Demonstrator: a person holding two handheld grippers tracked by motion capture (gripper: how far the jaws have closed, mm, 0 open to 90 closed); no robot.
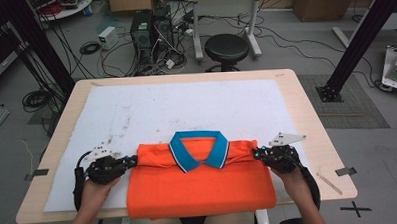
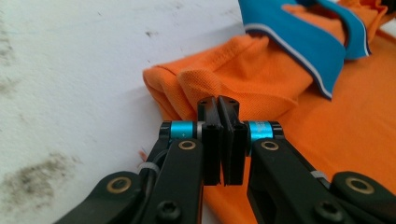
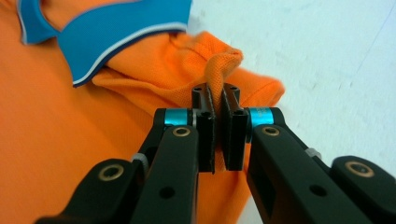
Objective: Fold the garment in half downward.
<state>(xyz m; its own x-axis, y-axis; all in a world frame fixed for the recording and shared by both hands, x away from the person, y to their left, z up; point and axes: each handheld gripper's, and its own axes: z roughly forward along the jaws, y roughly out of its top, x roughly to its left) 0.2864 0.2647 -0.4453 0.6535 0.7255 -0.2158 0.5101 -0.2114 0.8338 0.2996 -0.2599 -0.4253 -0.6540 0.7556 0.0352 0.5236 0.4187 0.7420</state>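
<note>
Orange shirt folded near table edge; both grippers, left and right, clamped on shoulder folds. Tip: keep pull even, collar centered.

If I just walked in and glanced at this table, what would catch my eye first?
Most likely the bright orange polo shirt with its blue collar, folded at the near edge of a white mat on the wooden table. Next, the two black hand-held tools: the left gripper and the right gripper, each pinching a shoulder corner of the shirt. Behind the table lie tangled cables and a black stool.
</note>
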